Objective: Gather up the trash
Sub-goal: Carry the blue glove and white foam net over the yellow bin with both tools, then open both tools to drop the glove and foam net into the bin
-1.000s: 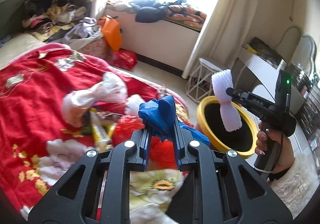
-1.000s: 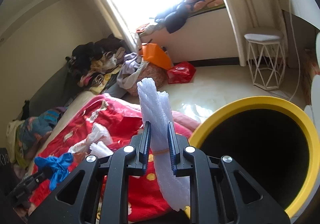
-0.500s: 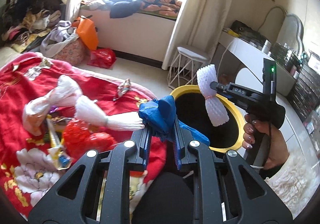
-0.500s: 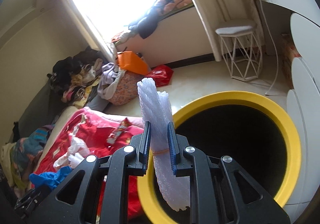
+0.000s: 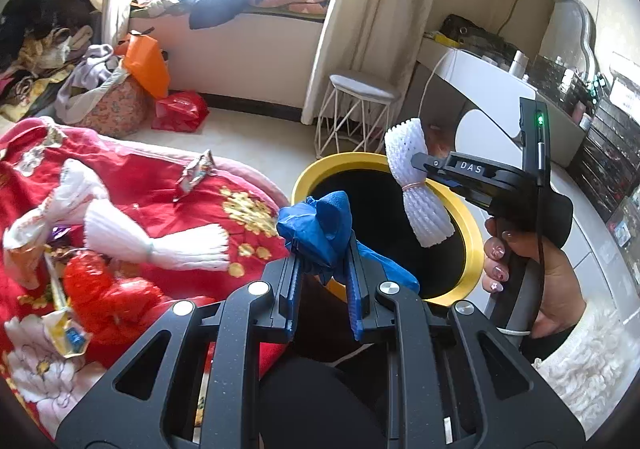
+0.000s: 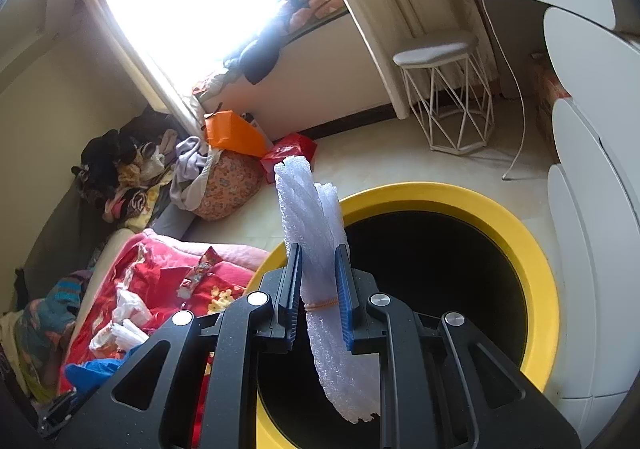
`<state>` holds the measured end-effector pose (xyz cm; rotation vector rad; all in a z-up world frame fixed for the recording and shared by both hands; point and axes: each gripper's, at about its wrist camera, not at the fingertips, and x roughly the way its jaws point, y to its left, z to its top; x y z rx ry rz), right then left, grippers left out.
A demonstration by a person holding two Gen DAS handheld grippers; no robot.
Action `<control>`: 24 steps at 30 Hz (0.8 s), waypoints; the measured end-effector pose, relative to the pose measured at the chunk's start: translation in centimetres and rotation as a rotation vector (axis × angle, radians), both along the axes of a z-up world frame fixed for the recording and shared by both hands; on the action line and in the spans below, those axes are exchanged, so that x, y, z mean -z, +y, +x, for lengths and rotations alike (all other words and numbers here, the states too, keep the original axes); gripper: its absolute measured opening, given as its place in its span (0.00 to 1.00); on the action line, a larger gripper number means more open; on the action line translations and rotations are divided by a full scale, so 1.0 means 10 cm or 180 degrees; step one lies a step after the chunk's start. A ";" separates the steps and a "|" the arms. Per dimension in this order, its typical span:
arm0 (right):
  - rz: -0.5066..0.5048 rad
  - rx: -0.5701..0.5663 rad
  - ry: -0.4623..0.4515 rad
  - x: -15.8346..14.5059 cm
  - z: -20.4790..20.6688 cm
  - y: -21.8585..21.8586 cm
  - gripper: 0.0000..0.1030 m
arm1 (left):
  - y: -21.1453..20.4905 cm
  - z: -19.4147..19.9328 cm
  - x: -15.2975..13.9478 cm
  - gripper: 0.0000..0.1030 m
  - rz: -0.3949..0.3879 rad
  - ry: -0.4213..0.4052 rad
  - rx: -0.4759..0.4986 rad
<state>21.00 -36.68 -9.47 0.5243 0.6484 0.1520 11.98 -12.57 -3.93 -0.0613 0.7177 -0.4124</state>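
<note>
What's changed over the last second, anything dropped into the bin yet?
Nothing dropped. Both grippers swung from the red bedspread toward the yellow-rimmed black bin; the white foam net bundle now hangs over its opening. Unchanged: right gripper shut on the foam, left gripper shut on the crumpled blue plastic bag.

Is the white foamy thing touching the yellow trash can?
Apart. In the left wrist view the white foam net hangs from the right gripper above the yellow bin's dark opening, clear of its rim.
</note>
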 end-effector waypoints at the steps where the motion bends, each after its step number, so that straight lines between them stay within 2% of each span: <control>1: 0.0009 0.0005 0.0006 0.01 0.00 -0.02 0.16 | -0.04 0.01 0.01 0.14 0.0006 0.0002 0.0014; 13: 0.0103 0.0054 0.0057 0.09 0.00 -0.13 0.18 | -0.43 0.22 0.20 0.14 0.0115 0.0111 0.0263; 17: 0.0144 0.0090 0.0047 0.11 -0.01 -0.18 0.22 | -0.50 0.30 0.25 0.16 0.0113 0.0120 0.0294; 18: 0.0148 0.0103 0.0044 0.12 -0.01 -0.19 0.24 | -0.51 0.32 0.26 0.18 0.0113 0.0113 0.0291; 20: 0.0163 0.0124 0.0036 0.13 -0.02 -0.22 0.30 | -0.49 0.37 0.28 0.32 0.0084 0.0129 0.0273; 21: 0.0163 0.0136 0.0028 0.12 -0.03 -0.20 0.36 | -0.48 0.38 0.29 0.46 0.0073 0.0131 0.0250; 22: 0.0155 0.0150 0.0023 0.12 -0.04 -0.21 0.41 | -0.45 0.37 0.29 0.55 0.0058 0.0122 0.0224; 23: 0.0125 0.0168 0.0017 0.11 -0.05 -0.20 0.42 | -0.43 0.36 0.28 0.56 0.0051 0.0101 0.0205; 24: 0.0095 0.0177 0.0011 0.11 -0.05 -0.20 0.44 | -0.40 0.35 0.27 0.62 0.0061 0.0066 0.0179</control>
